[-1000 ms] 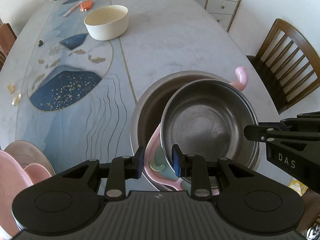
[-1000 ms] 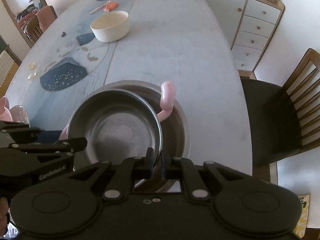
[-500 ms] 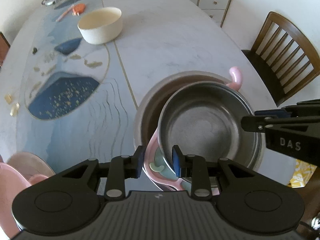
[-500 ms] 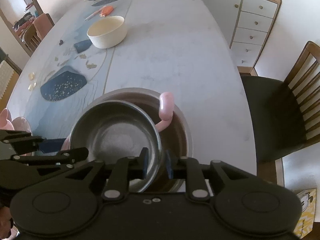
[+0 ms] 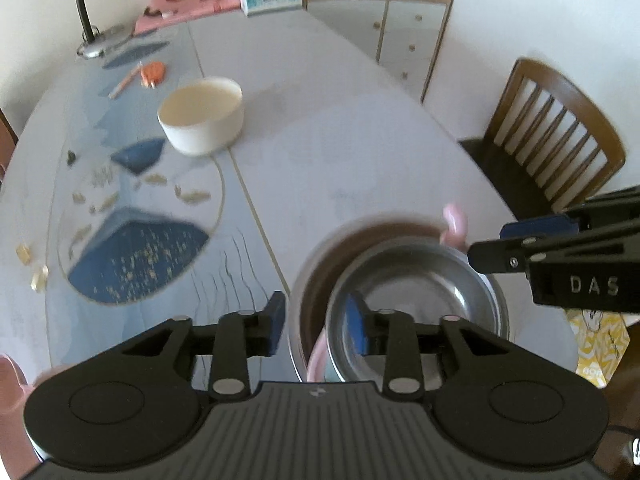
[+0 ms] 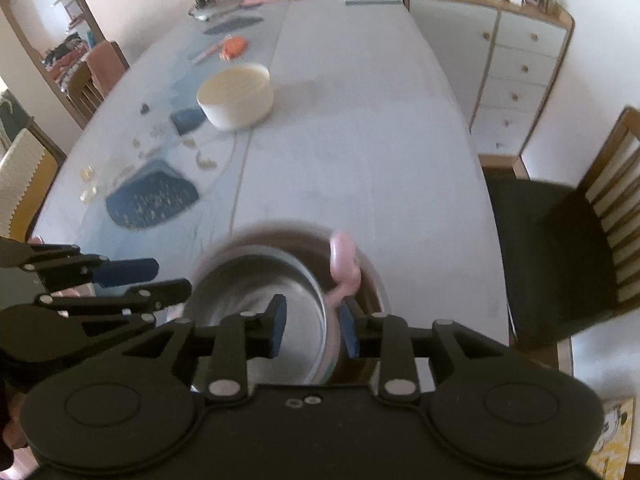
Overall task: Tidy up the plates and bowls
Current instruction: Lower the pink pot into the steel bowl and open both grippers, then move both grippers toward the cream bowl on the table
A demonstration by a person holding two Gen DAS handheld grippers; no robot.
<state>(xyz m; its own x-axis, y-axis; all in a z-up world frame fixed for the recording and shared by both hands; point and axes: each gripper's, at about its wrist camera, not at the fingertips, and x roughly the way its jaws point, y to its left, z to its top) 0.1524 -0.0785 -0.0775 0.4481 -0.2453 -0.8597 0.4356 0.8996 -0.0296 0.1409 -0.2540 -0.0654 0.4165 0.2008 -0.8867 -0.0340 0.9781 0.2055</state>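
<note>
Left wrist view shows our left gripper (image 5: 316, 326) nearest the lens, its jaws spread and just opened wider, straddling the near rims of the nested bowls: one blue pad hangs outside the large steel bowl (image 5: 316, 268), the other inside the smaller steel bowl (image 5: 416, 292), and neither presses metal. We read this as a release after seating the smaller bowl, since it sits low inside the larger one and needs no support. In the right wrist view our right gripper (image 6: 312, 326) also has its jaws parted, having just been opening, one pad over the inner bowl's hollow and the other just outside its far rim, again touching nothing we can make out. Under the inner bowl a pink dish (image 5: 318, 356) with a curled pink handle (image 6: 344, 260) pokes up between the two steel walls, so the smaller bowl probably rests slightly off centre on it. Both frames are blurred around the stack, so exact contact is hard to judge. Farther along the tabletop (image 5: 340, 152), well apart from the stack, stands a cream bowl (image 5: 202, 114), upright and empty, likely the next piece to gather. Beyond it lie an orange item (image 5: 153, 73) and a desk lamp (image 5: 94, 42).
</note>
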